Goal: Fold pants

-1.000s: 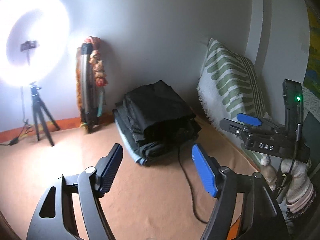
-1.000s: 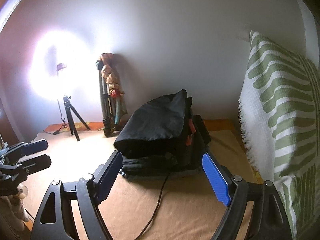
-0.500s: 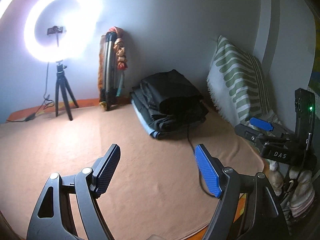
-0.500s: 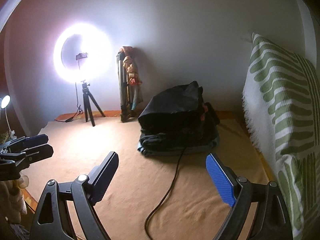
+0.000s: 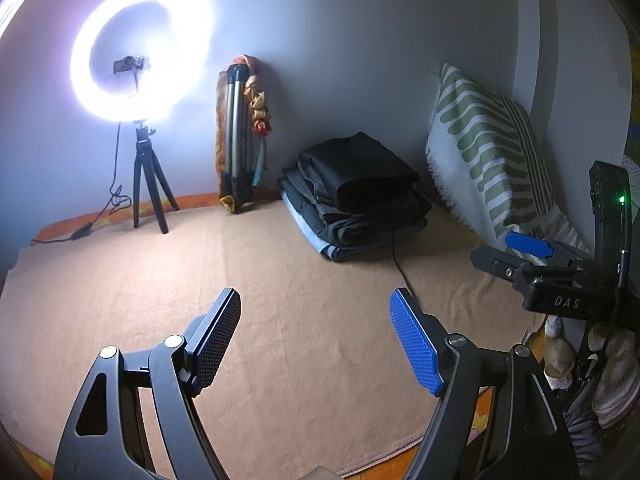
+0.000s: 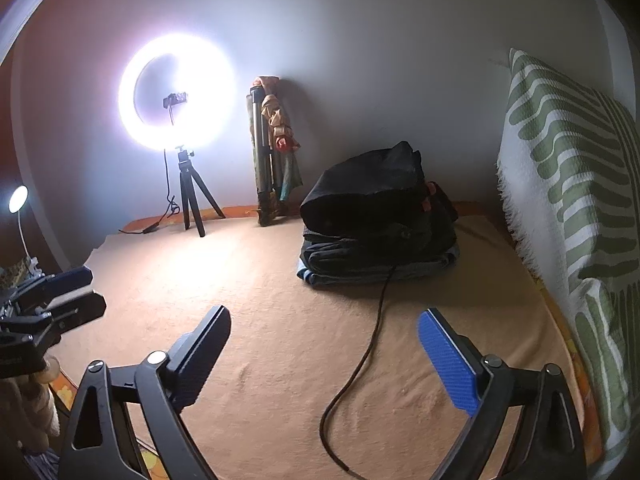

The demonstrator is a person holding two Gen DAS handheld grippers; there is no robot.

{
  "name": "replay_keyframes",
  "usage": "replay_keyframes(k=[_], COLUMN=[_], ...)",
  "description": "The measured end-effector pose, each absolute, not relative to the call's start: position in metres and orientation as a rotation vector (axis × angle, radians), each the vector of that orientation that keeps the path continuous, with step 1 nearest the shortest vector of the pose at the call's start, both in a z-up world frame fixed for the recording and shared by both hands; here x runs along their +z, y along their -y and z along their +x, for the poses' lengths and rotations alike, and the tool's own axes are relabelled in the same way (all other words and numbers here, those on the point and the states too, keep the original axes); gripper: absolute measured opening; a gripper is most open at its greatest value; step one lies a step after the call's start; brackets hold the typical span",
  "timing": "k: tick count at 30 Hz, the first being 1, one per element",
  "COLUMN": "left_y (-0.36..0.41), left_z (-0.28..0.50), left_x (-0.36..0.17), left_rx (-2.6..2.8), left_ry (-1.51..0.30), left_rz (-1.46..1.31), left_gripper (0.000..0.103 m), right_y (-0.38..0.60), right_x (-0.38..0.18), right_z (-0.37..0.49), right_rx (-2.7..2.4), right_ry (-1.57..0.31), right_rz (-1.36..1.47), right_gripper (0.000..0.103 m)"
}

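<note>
Tan fleece blanket covers the work surface, orange patterned sheet showing at its edges. Pale wall behind. Ring light on a small black tripod, lit, at 10 o'clock in the left wrist view. Folded tripod with cloth scraps leans on the wall at 12. Stack of folded pants, dark pieces over a blue one, at 1 o'clock near the wall; black cable runs from it toward the cameras. Green-and-white striped cushion upright at 2 o'clock, just beside the stack. Left gripper spread wide, nothing held, over bare blanket. Right gripper likewise spread, empty, cable between its fingers.
</note>
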State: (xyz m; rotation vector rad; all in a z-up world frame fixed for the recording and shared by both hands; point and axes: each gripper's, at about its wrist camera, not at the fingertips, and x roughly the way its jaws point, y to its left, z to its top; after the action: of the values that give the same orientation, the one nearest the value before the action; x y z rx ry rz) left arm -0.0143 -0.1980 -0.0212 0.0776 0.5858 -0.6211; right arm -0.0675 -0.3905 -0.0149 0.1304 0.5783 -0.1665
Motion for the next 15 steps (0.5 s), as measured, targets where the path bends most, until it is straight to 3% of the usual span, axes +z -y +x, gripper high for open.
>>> replay_keyframes(k=[15], left_y=[0.2], left_z=[-0.02], left_x=[-0.035], left_rx=[-0.61], left_ry=[-0.613], left_rz=[0.125], left_gripper=[0.077], right_y=[0.38], right_x=[-0.023], right_z=[-0.061], right_rx=[-0.158], right_ry=[-0.582], right_rz=[0.107], right_gripper=[0.103])
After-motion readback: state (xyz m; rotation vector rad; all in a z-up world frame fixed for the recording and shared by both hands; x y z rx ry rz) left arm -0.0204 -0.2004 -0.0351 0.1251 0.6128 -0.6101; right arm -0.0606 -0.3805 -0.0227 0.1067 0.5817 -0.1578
